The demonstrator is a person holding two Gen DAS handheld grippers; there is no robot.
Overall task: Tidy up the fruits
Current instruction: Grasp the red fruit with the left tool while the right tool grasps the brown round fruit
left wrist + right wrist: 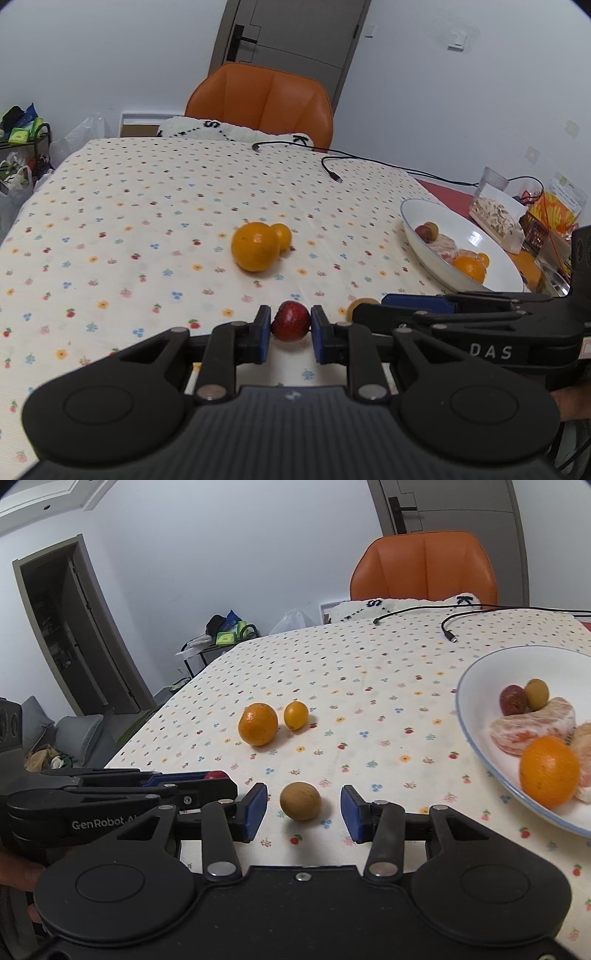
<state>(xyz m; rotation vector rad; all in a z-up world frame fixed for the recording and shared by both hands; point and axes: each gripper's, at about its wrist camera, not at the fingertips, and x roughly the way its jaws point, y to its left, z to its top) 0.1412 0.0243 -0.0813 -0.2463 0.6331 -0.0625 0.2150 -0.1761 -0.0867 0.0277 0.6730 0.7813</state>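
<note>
Two claws work side by side over the flowered tabletop (147, 206). The left claw (290, 328) has its blue pads pressed against both sides of a small red fruit (291, 320), which sits low over the cloth; whether it has left the cloth I cannot tell. The right claw (303, 809) stands partly open around a small brown-green fruit (300, 800) resting on the cloth, with a clear gap on either side, so nothing is gripped there yet.

Further out lie a round orange (258, 724) and a smaller yellow-orange fruit (296, 715), just beside each other. To the right sits the white bowl (476, 686), already holding an orange, peeled segments and two small fruits.

Both small fruits look light and roundish, with smooth skins that could squirt out of flat pads if pinched off-centre. The red one seems soft enough to bruise, so a gentle squeeze across its widest part is likely best. The brown-green one looks firmer; taking it across its middle, with the pads level, should stop it rolling away. The orange is probably heavier and wider, and would need the pads set much further apart.
</note>
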